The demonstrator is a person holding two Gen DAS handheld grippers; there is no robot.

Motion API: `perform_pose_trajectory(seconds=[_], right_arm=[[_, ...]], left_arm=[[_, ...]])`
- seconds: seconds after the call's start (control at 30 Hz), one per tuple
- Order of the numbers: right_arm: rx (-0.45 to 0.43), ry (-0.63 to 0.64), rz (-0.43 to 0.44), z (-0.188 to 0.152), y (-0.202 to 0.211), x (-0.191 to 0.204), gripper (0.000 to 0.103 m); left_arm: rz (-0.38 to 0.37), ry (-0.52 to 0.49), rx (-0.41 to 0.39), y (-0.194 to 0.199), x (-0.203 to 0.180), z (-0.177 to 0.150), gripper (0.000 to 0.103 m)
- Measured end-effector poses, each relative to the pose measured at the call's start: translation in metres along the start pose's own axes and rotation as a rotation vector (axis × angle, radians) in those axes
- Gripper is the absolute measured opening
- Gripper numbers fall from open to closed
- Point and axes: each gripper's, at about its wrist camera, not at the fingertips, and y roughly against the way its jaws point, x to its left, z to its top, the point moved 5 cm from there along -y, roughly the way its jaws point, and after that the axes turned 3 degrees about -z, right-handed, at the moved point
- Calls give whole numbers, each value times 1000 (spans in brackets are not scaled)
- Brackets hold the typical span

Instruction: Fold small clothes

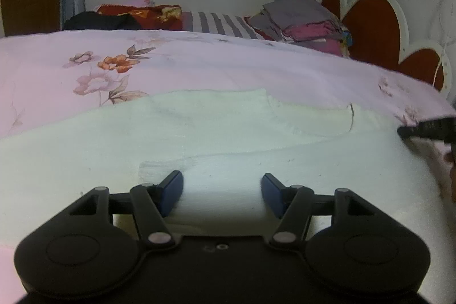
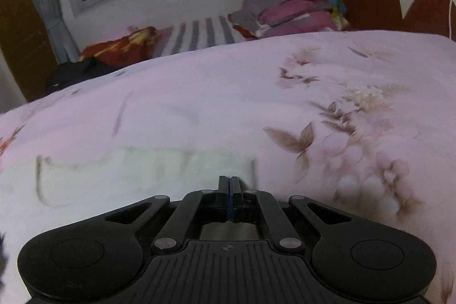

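Note:
A pale, whitish small garment (image 1: pixel 199 133) lies spread on the pink floral bedspread (image 1: pixel 199 61). My left gripper (image 1: pixel 222 185) hovers low over the garment's near part. It is open, its blue pads (image 1: pixel 171 191) set wide apart, and a bright fold of the cloth lies between them. The right gripper's dark fingers (image 1: pixel 424 128) reach in at the garment's right edge. In the right wrist view the garment (image 2: pixel 128 175) lies to the left, with its right edge close to my right gripper (image 2: pixel 229 180). That gripper is shut, and I see no cloth between its fingers.
A stack of folded clothes (image 1: pixel 307 22) (image 2: pixel 293 7) sits at the far side by the red scalloped headboard (image 1: pixel 370 19). A striped cloth (image 1: pixel 222 23), a red floral pillow (image 1: pixel 142 12) and a black garment (image 1: pixel 99 20) lie along the far edge under the window.

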Motion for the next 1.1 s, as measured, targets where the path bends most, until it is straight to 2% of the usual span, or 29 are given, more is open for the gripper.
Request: perform_pose_trajectory(seconds=[0.07, 0.13, 0.23, 0.27, 0.3, 0.33, 0.37, 0.47, 0.5, 0.53, 0.57, 0.63, 0.7, 0.73, 0.77, 0.8, 0.83, 0.87, 0.9, 0.93, 0.97, 1.03, 1.1], right_arm=[[2, 24, 2, 3, -4, 0, 0], [3, 58, -7, 4, -2, 1, 0], [-33, 68, -15, 4, 13, 3, 0], [-52, 53, -28, 4, 18, 1, 7], [-44, 24, -14, 3, 21, -3, 20], [-38, -8, 0, 3, 21, -7, 46], [-52, -15, 5, 4, 22, -9, 47], [-55, 0, 14, 7, 23, -7, 46], [-63, 8, 29, 9, 24, -5, 40], [-36, 36, 21, 7, 19, -4, 23], [36, 62, -19, 1, 4, -5, 21], [33, 25, -11, 3, -2, -13, 21], [25, 33, -60, 8, 4, -11, 21], [-4, 33, -62, 9, 14, -8, 21], [-33, 28, -41, 8, 24, -5, 21], [-54, 32, -26, 5, 33, -1, 21], [-59, 55, -26, -2, 37, 3, 21], [-13, 87, -45, -10, 31, 6, 21], [67, 103, -69, -22, 18, 5, 22], [41, 86, -68, -22, 20, 3, 22], [54, 72, -72, -20, 25, 3, 22], [-23, 57, -52, -17, 47, 8, 22], [-52, 55, -13, -27, 62, 15, 22]], left_arm=[[16, -37, 6, -1, -6, 1, 64], [25, -42, 8, 1, -9, 3, 62], [26, -61, -37, 14, -14, 8, 62], [31, -59, -49, 17, -14, 9, 62], [20, -44, -50, 17, -13, 9, 62], [13, -33, -45, 16, -11, 9, 62], [19, -23, -36, 13, -9, 9, 61], [23, -7, -27, 9, -6, 9, 61], [20, -10, -20, 7, -6, 7, 61], [30, -16, 16, 0, -6, 4, 62], [34, -33, 24, -4, -5, 2, 63], [46, -38, 24, 0, -7, 5, 62], [50, -75, -12, 11, -16, 7, 63], [46, -94, -35, 16, -21, 6, 68], [33, -104, -49, 19, -25, 4, 78], [29, -100, -39, 17, -27, 1, 82], [20, -82, 4, 9, -26, -4, 82], [17, -64, 46, 1, -26, -9, 82], [31, -76, 21, 4, -27, -9, 80], [34, -70, 17, 10, -30, -7, 75], [6, -57, 0, 18, -33, -6, 74], [-12, -59, -49, 32, -38, -10, 78], [-6, -57, -29, 33, -39, -21, 81]])
